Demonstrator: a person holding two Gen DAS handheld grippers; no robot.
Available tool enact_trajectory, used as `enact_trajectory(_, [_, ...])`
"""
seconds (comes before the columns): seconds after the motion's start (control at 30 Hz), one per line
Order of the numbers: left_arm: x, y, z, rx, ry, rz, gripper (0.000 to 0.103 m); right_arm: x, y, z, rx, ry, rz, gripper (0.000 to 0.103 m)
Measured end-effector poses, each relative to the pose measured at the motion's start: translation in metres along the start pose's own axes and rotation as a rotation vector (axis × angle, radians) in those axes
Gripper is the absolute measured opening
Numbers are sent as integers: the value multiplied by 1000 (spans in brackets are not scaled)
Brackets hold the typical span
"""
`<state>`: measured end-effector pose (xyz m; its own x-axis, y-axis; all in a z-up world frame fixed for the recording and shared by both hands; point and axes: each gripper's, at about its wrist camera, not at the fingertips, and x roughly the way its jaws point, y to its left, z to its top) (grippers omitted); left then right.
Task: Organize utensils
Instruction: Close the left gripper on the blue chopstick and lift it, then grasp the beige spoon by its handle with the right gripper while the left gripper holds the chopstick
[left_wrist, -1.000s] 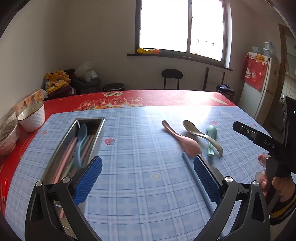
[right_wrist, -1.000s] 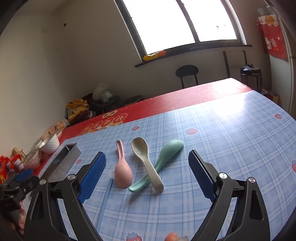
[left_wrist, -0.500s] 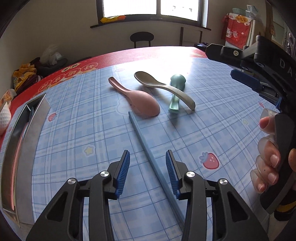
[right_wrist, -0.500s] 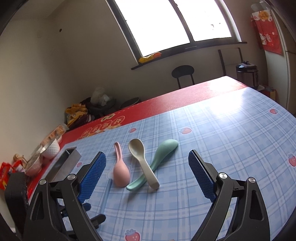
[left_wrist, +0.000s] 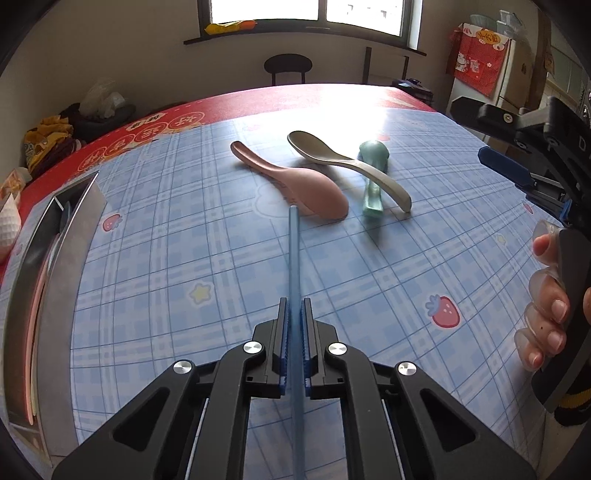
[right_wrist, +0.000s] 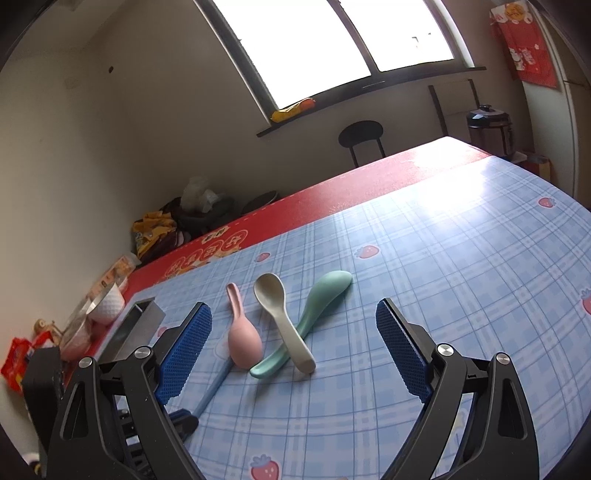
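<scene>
Left claw (left_wrist: 294, 314): jaws had just closed, blue pads clamped on either side of a blue chopstick (left_wrist: 293, 254). The chopstick lay along the table (left_wrist: 184, 266), running from between the pads away to a far tip just beside the bowl of the pink spoon (left_wrist: 295, 184); whether tip and spoon touched could not be told.

Right claw (right_wrist: 293, 347): jaws spread wide apart, nothing between the pads, held above the table with the three spoons framed ahead. Seen at the right edge of the left wrist view, gripped by a hand (left_wrist: 546, 310).

Spoons, three, grouped on the blue plaid tablecloth:
- Pink spoon, bowl nearest the left claw, handle pointing away toward the red border.
- Beige spoon (left_wrist: 347, 162), its handle lying across the green spoon (left_wrist: 373, 173).
- Green spoon, crossed under the beige one, beside the pink spoon's bowl.

Metal utensil tray (left_wrist: 51, 280): long, narrow, at the left side of the table, well apart from the spoons. Pink and pale utensils lay inside; their kind could not be made out.

White bowl (right_wrist: 109, 306): beyond the tray's far end, on the red strip of the table.

Surroundings: window (right_wrist: 332, 44) with a yellow item on the sill; black stool (left_wrist: 288, 66) past the table's far edge.
</scene>
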<state>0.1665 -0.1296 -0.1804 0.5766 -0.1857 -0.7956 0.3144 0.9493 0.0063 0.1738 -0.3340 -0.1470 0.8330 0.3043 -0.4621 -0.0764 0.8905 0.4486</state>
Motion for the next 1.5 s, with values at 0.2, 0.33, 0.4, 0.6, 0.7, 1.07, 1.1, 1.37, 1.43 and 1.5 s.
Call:
enact_trajectory(0.2, [-5, 36, -9, -42, -6, 67, 6, 2, -10, 0, 37, 6, 7, 87])
enact_trajectory(0.33, [-11, 53, -14, -95, -20, 63, 6, 6, -13, -1, 42, 22, 44, 85])
enact_trajectory(0.4, [-15, 56, -17, -118, -33, 51, 6, 9, -6, -3, 3, 34, 42, 74])
enact_trajectory(0.6, [-14, 53, -16, -116, -36, 5, 7, 29, 17, -9, -123, 125, -3, 50])
enact_trajectory(0.7, [-14, 56, -15, -137, -38, -18, 7, 40, 34, -10, -224, 173, -38, 44])
enact_trajectory(1.07, [-15, 62, -17, -184, -42, -77, 7, 105, 55, 1, -364, 350, -84, 31])
enact_trajectory(1.1, [-15, 62, -17, -188, -43, -82, 7, 109, 56, 0, -374, 362, -94, 31])
enact_trajectory(1.37, [-15, 63, -18, -189, -44, -87, 8, 120, 53, -6, -386, 403, -130, 26])
enact_trajectory(1.43, [-15, 63, -18, -188, -43, -85, 8, 122, 52, -7, -387, 411, -138, 20])
enact_trajectory(1.5, [-15, 62, -19, -186, -43, -83, 8, 124, 53, -8, -392, 419, -132, 19])
